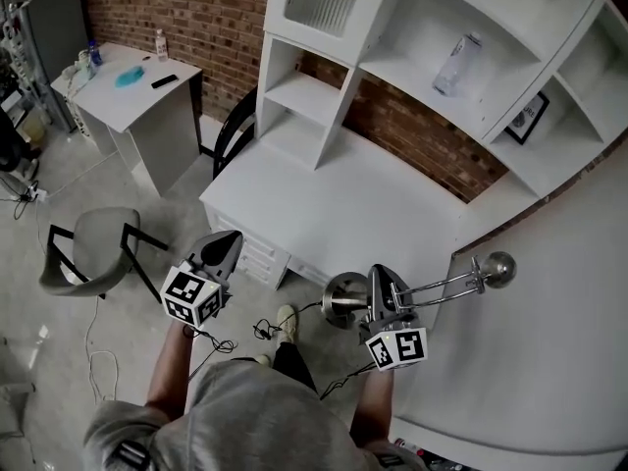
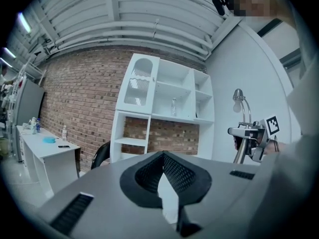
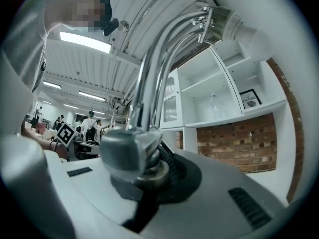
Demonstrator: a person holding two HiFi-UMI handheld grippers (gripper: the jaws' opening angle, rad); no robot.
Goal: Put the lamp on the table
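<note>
A chrome desk lamp point(image 1: 345, 298) with a round base, twin-rod arm and small dome head hangs in the air at the white table's point(image 1: 343, 204) near right corner. My right gripper point(image 1: 382, 277) is shut on its stem just above the base. In the right gripper view the lamp point(image 3: 149, 98) fills the middle and rises out of the jaws of the right gripper point(image 3: 147, 159). My left gripper point(image 1: 225, 239) is to the left, in front of the table's drawers, shut and holding nothing. The left gripper point(image 2: 163, 156) view shows the lamp point(image 2: 242, 133) off to the right.
A white shelf unit point(image 1: 324, 86) stands on the table's back, with a glass bottle point(image 1: 456, 64) and a framed picture point(image 1: 530, 116) on its shelves. A black chair point(image 1: 231, 130), a grey chair point(image 1: 98, 248) and a second white desk point(image 1: 137, 91) are at left. A white curved wall point(image 1: 569, 322) is at right. Cable point(image 1: 231, 343) lies on the floor.
</note>
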